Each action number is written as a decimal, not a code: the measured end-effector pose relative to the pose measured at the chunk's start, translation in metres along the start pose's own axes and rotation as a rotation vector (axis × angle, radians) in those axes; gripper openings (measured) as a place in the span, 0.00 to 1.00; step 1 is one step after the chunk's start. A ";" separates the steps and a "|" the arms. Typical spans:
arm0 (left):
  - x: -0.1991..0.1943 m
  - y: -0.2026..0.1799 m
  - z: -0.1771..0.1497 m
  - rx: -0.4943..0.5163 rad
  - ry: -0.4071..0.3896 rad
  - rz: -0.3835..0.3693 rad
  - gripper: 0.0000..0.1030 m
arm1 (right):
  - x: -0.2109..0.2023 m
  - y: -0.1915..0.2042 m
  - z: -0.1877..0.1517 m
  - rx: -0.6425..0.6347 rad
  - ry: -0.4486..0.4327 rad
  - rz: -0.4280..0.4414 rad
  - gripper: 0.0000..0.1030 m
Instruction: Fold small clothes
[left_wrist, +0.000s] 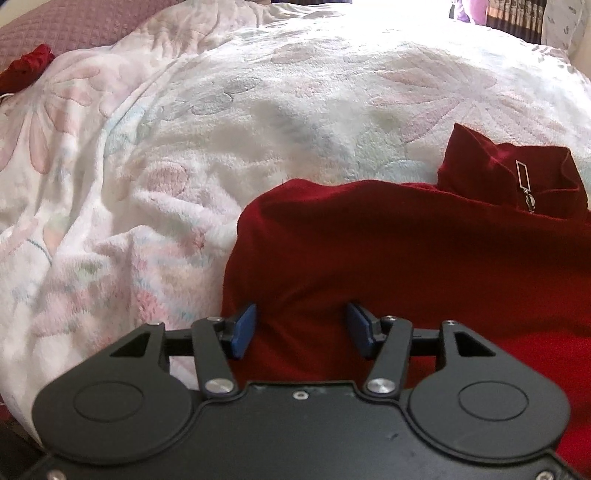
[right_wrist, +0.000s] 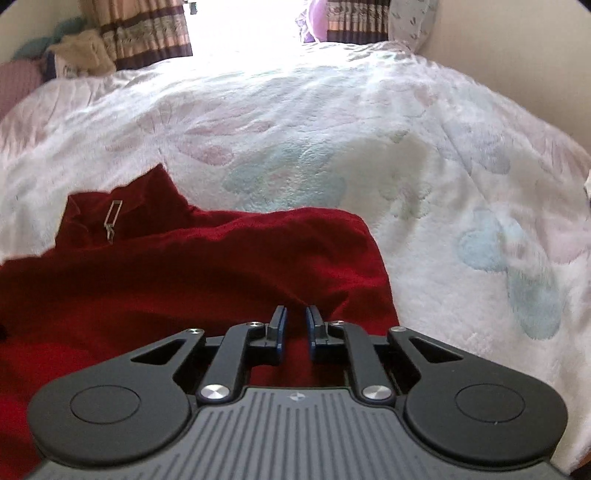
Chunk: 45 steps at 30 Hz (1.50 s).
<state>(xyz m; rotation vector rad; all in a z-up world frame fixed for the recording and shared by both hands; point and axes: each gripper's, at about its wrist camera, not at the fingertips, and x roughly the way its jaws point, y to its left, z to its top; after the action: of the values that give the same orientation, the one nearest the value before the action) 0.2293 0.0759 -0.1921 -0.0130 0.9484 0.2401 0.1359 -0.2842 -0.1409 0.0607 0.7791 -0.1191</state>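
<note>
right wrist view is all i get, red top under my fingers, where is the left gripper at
observer: the left gripper is over the opposite side of the red top, jaws well apart, cloth showing between them.
operator: how close to that edge
observer: one of its fingertips sits right at the cloth's edge, with the floral blanket just beyond.
operator: anything else left to fold
observer: a second red piece lies bunched at the far side, next to a mauve pillow.
</note>
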 end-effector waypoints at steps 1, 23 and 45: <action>-0.001 0.000 0.001 -0.003 -0.003 -0.001 0.55 | 0.000 0.002 0.000 -0.008 -0.003 -0.003 0.20; -0.107 0.027 -0.049 0.062 -0.026 -0.112 0.54 | -0.119 -0.077 -0.057 0.447 -0.015 0.140 0.70; -0.072 0.060 -0.050 -0.027 0.070 -0.065 0.54 | -0.068 -0.081 -0.079 0.553 0.000 0.136 0.17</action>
<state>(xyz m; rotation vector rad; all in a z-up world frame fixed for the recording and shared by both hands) 0.1358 0.1143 -0.1576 -0.0773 1.0124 0.1928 0.0222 -0.3510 -0.1501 0.6363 0.7216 -0.2027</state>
